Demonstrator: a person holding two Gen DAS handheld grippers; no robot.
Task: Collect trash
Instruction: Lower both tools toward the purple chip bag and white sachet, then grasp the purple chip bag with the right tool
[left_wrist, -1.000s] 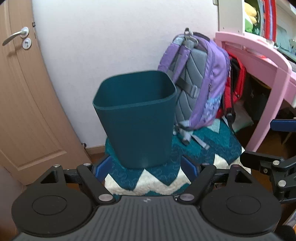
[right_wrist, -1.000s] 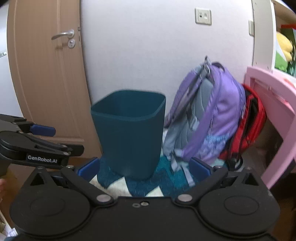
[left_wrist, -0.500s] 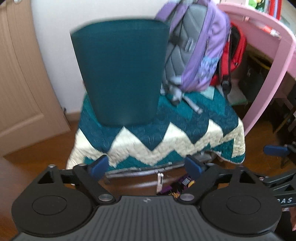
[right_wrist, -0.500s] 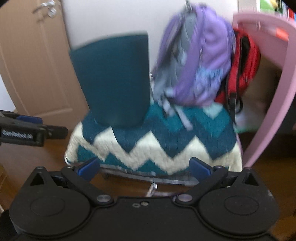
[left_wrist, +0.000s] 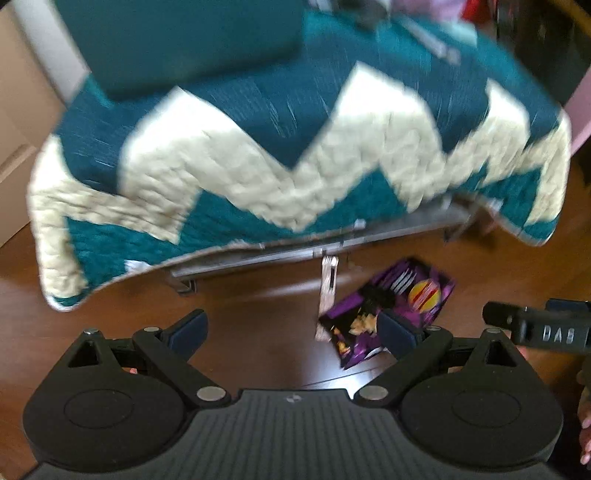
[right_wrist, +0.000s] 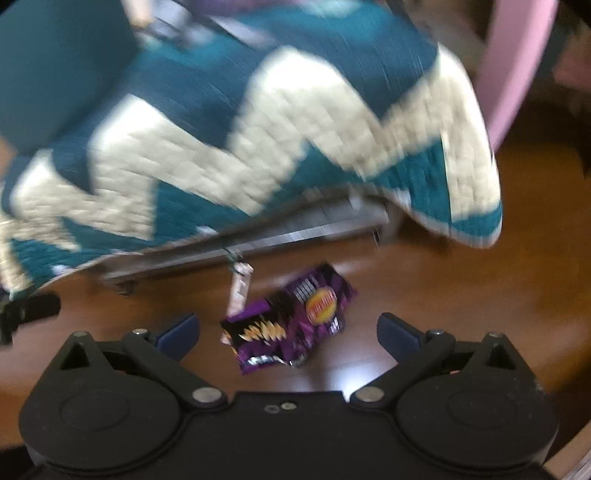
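A crumpled purple snack bag (right_wrist: 291, 325) lies on the brown wood floor in front of a low bench; it also shows in the left wrist view (left_wrist: 391, 306). My right gripper (right_wrist: 288, 330) is open and empty, above the bag, which sits between its fingers in the view. My left gripper (left_wrist: 291, 328) is open and empty, with the bag by its right finger. A dark teal bin (left_wrist: 177, 40) stands on the bench's quilt, also at the top left of the right wrist view (right_wrist: 55, 70).
A teal and cream zigzag quilt (left_wrist: 280, 158) hangs over the metal bench frame (right_wrist: 258, 236). A strap with a buckle (left_wrist: 328, 280) dangles from it next to the bag. A pink desk leg (right_wrist: 513, 62) stands at the right. The other gripper's tip (left_wrist: 535, 328) shows at the right.
Both grippers have tilted down and moved lower, from facing the bin and backpack to facing the floor. The snack bag has come into view under the bench edge.
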